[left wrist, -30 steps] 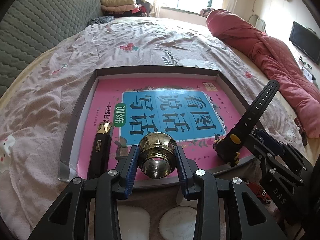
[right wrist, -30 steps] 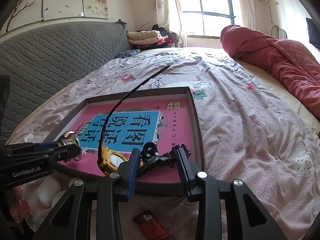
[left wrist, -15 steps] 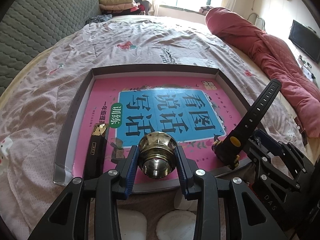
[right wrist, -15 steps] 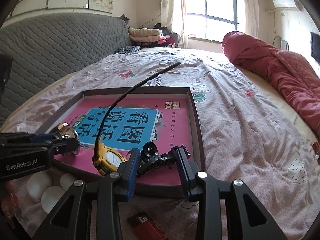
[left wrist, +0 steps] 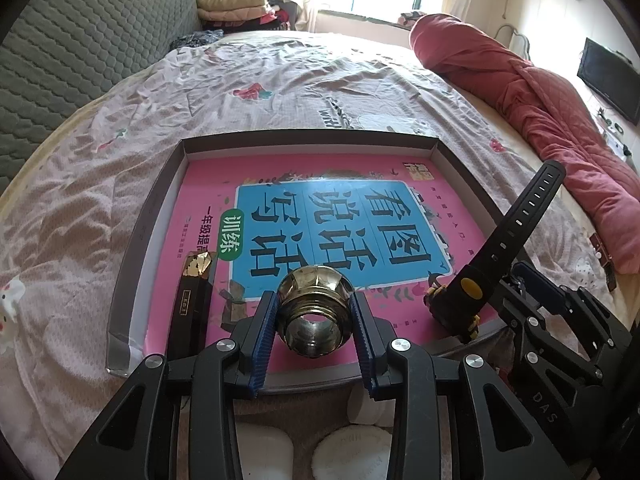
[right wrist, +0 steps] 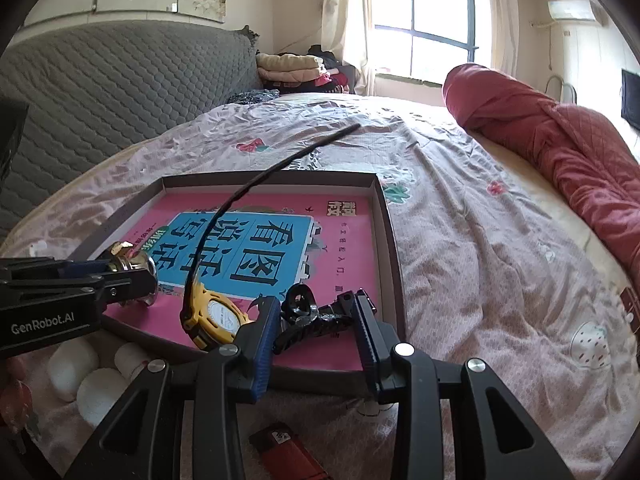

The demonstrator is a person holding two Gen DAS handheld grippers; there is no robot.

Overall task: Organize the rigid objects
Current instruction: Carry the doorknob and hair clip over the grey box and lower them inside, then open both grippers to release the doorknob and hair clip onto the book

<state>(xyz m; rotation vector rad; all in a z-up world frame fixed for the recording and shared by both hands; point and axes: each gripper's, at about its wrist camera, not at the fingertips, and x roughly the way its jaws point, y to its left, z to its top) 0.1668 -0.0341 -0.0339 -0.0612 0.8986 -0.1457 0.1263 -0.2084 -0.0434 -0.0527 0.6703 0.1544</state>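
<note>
your left gripper (left wrist: 314, 320) clamps the brass knob (left wrist: 315, 310) just above the tray (left wrist: 132, 248), ready to set down. your right gripper (right wrist: 316, 322) grips the watch (right wrist: 214, 316) by its buckle strap, dial over the pink book (left wrist: 320, 220) beyond.

A pink floral bedsheet (left wrist: 280, 92) covered the bed. A rolled red quilt (right wrist: 560, 148) lay along its right side, a grey quilted headboard (right wrist: 120, 76) stood at left, and folded clothes (right wrist: 292, 66) sat below the window (right wrist: 424, 28).
</note>
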